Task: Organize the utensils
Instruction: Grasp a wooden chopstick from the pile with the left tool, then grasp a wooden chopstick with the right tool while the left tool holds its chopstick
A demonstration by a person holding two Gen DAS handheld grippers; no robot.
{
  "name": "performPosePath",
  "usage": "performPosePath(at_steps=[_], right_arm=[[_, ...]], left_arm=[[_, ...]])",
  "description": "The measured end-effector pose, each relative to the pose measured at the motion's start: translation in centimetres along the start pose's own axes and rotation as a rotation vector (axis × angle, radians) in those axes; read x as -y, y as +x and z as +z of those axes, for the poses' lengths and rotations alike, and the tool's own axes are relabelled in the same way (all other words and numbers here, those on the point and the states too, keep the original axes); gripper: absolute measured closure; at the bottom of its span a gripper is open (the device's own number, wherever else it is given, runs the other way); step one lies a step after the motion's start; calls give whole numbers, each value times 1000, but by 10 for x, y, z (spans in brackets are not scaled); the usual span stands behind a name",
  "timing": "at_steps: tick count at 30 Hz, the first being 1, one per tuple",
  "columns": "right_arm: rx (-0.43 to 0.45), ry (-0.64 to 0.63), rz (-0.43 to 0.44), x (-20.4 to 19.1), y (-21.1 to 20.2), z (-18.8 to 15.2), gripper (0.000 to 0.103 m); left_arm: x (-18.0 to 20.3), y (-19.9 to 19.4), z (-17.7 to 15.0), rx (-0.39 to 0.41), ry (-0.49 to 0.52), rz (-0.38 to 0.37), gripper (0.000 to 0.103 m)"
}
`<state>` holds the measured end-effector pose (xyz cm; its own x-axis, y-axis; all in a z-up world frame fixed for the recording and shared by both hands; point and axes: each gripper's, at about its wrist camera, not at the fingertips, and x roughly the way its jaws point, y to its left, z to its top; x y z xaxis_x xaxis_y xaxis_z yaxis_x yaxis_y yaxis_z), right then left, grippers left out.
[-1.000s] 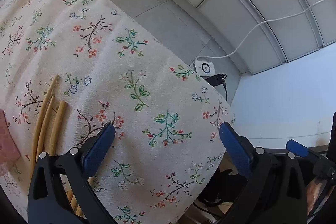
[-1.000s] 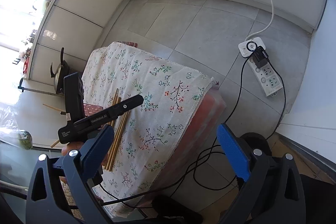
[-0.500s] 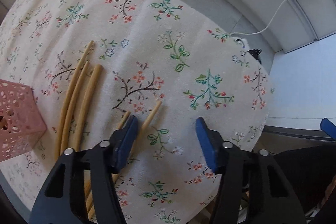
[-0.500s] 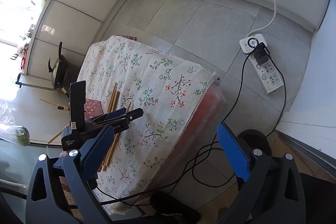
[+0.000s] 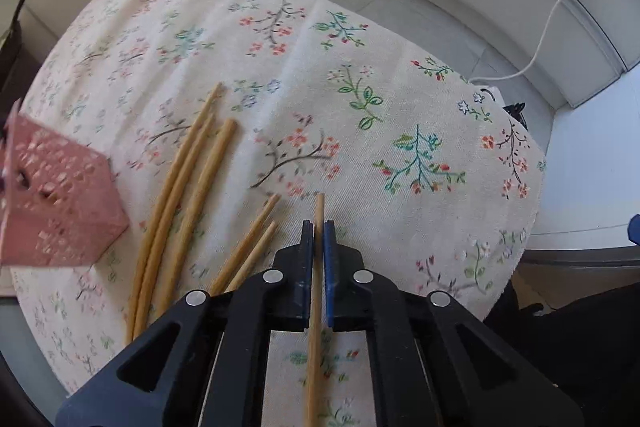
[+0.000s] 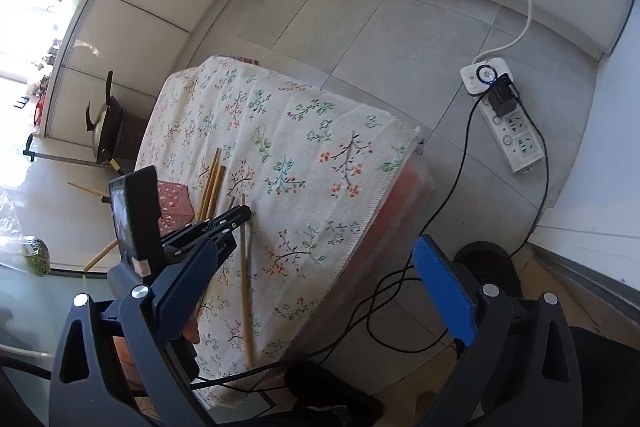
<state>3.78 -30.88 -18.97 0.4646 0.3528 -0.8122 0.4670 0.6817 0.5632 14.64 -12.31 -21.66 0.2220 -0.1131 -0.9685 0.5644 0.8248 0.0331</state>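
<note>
My left gripper (image 5: 319, 227) is shut on one wooden chopstick (image 5: 317, 291), whose tip sticks out past the fingertips above the floral cloth. Several other chopsticks (image 5: 188, 187) lie on the cloth to the left, two of them (image 5: 248, 247) just beside the gripper. A pink perforated holder (image 5: 52, 203) stands at the left edge. In the right wrist view the left gripper (image 6: 240, 215) shows with the held chopstick (image 6: 245, 279), next to the holder (image 6: 173, 205). My right gripper (image 6: 320, 267) is open and empty, high above and off the table.
The table under the floral cloth (image 6: 320, 155) is small, with its edges close on all sides. A power strip (image 6: 508, 119) and black cables (image 6: 452, 195) lie on the tiled floor to the right. A pot (image 6: 104, 131) stands beyond the table's left side.
My left gripper has closed on a chopstick that lay on the cloth; half a second ago its jaws were open above it. The right gripper stays open and nearly still.
</note>
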Motion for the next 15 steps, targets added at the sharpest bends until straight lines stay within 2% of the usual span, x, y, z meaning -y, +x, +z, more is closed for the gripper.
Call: performPosePath(at_steps=[4,8,13,15], right_arm=[[-59,-21,-8,-21,18,-3,8],[-124,-81,-45,-50,44,-7,8],[-224,-36,-23,-78,88,-14,8],[-238,-15,-22,-85,104,-15,9]], left_arm=[[-12,-46,-32,71,-42,-11,99],[-25,-108,-79,190,-108,-24,99],[-41,-166,-133,344,-173,-43,99],[-48,-176,-146,374,-196,-47,99]])
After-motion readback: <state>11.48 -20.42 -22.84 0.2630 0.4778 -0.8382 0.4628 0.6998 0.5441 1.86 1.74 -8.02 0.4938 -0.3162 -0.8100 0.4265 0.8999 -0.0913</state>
